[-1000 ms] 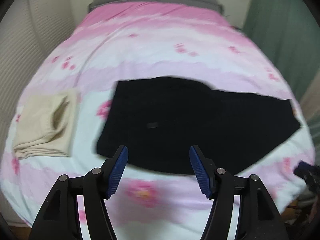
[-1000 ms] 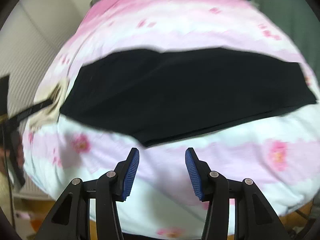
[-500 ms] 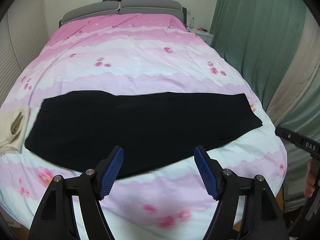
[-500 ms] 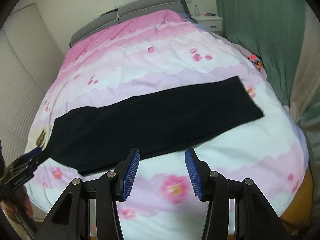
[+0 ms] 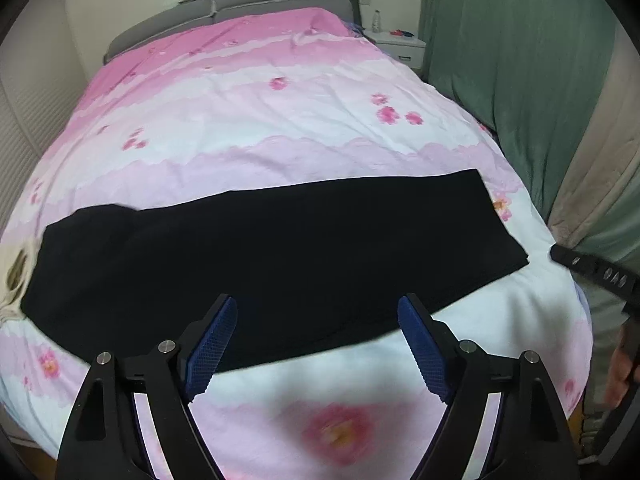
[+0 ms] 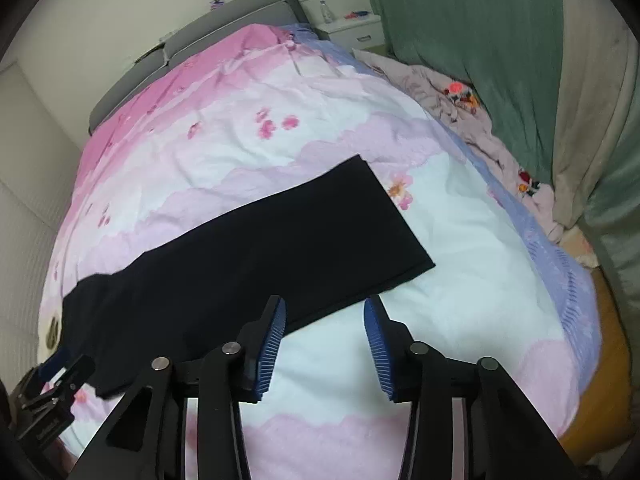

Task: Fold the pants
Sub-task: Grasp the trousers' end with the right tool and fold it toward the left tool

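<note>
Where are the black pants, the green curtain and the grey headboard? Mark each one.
black pants (image 5: 280, 248), left wrist view, middle of the fabric.
green curtain (image 5: 520, 92), left wrist view, hanging folds.
grey headboard (image 5: 272, 0), left wrist view, right cushion.

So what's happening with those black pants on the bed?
A person is folding the black pants, which lie stretched flat across the pink flowery bedspread, already doubled leg over leg. Each hand holds a pair of tongs. The left tongs have just been opening and the right tongs have just been closing, but both are empty and above the bed near the pants' front edge. A folded beige garment peeks out at the left.
</note>
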`<state>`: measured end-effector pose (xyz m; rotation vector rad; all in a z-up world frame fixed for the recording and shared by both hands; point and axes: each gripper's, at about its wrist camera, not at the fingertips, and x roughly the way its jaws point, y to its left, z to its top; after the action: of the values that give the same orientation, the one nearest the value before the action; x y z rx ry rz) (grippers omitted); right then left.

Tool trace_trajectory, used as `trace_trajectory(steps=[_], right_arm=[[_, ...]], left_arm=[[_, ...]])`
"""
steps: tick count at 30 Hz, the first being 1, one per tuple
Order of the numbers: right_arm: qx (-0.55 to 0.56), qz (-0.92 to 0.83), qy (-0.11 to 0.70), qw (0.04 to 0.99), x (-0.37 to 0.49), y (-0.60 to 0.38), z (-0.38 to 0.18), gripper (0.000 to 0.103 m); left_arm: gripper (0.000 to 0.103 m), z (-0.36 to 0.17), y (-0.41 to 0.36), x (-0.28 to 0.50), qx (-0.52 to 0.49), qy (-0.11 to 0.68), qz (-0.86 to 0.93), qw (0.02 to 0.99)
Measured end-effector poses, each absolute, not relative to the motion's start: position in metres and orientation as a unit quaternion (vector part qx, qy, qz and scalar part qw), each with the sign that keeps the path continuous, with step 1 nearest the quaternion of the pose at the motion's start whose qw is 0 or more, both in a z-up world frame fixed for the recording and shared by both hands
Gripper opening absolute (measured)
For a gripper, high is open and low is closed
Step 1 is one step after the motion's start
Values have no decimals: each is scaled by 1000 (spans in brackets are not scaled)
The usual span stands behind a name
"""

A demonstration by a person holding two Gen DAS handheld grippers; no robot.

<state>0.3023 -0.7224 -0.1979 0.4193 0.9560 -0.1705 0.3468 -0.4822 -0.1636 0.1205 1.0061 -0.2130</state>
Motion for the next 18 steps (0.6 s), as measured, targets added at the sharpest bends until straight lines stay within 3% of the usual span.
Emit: trace_trajectory(steps=[8, 18], right_arm=[[210, -100, 483, 844, 336, -770, -262, 36], [274, -123, 493, 817, 353, -806, -307, 36]], left_arm=[[83, -199, -565, 375, 90, 498, -136, 852], [83, -211, -582, 381, 100, 510, -147, 842]])
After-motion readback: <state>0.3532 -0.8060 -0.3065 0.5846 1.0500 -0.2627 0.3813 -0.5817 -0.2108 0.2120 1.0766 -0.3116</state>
